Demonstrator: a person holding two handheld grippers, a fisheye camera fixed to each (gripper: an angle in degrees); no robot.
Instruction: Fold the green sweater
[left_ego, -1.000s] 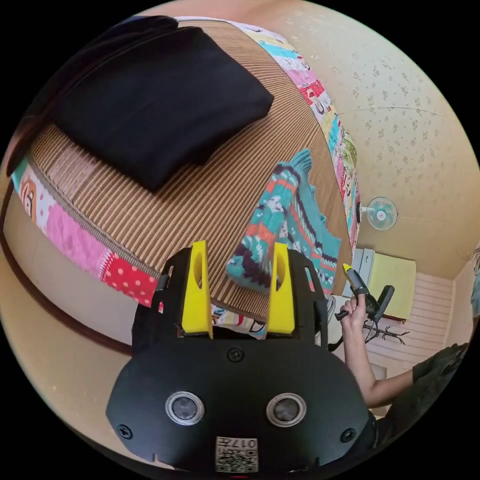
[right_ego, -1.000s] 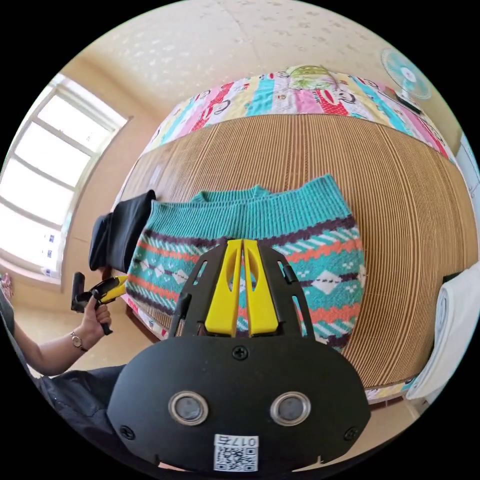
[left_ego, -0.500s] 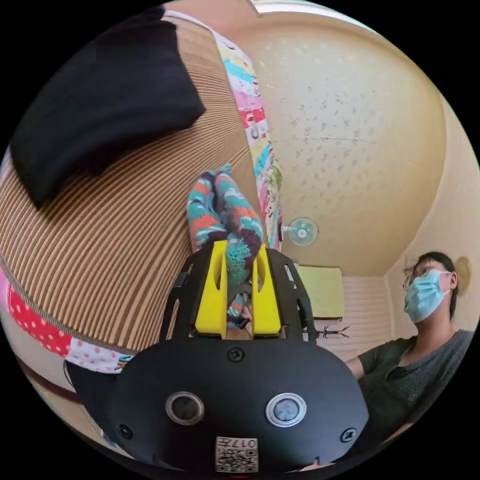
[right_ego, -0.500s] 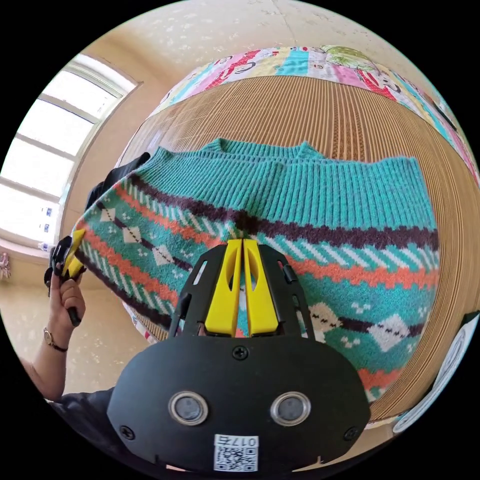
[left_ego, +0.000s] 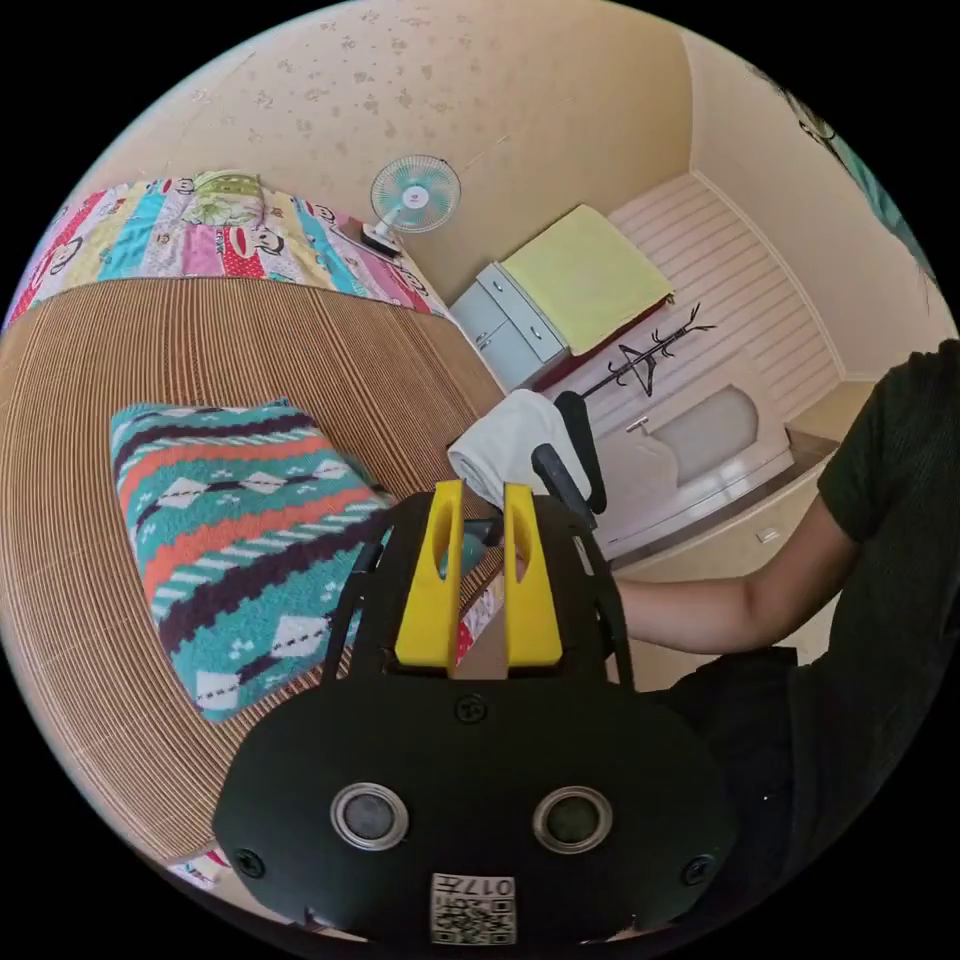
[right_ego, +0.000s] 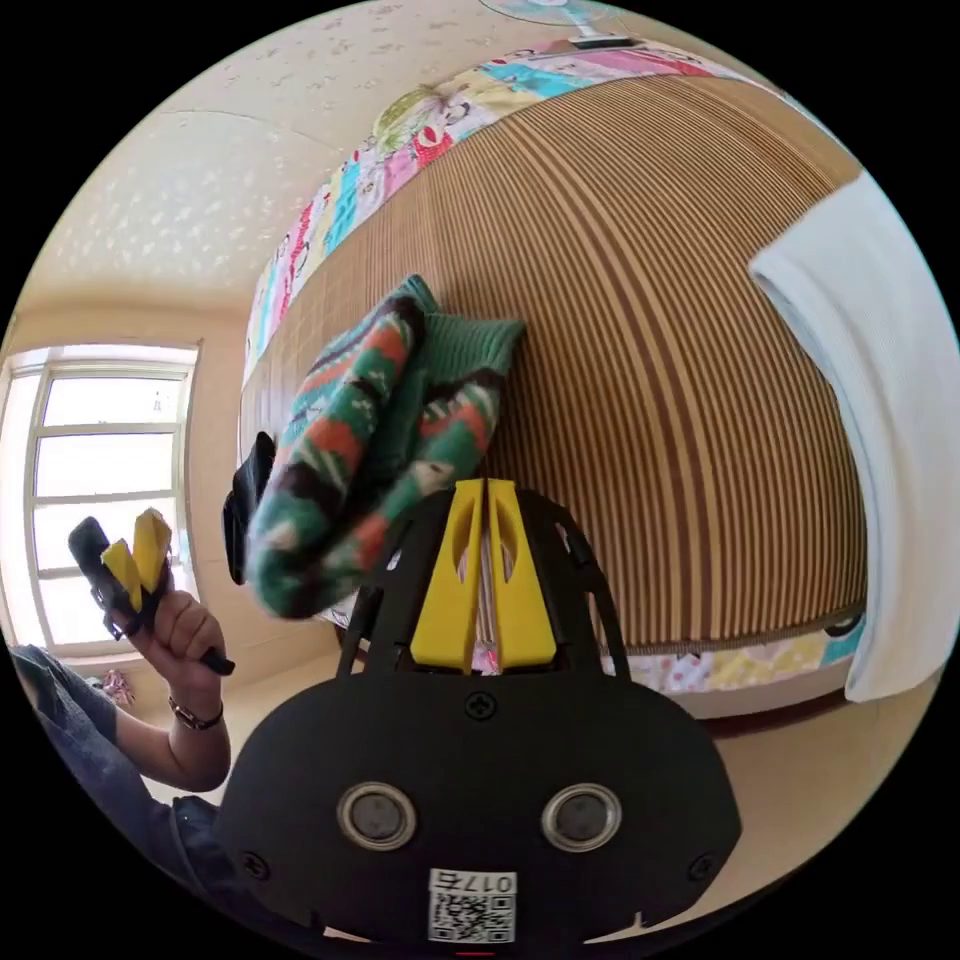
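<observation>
We see left gripper (left_ego: 476, 490) jaws parted by narrow gap, nothing between them. Right gripper (right_ego: 485, 487) jaws pressed together, gripping nothing we can make out. Green sweater (left_ego: 235, 540) lies folded on striped mat (left_ego: 90, 640), just beside left jaws on their left, not touching as far as we can tell. In right gripper view sweater sits up-left of jaws, edge-on, doubled over. Count: one sweater, one white folded cloth (right_ego: 880, 420) at mat edge, one dark garment (right_ego: 245, 500) behind sweater, two grippers.
</observation>
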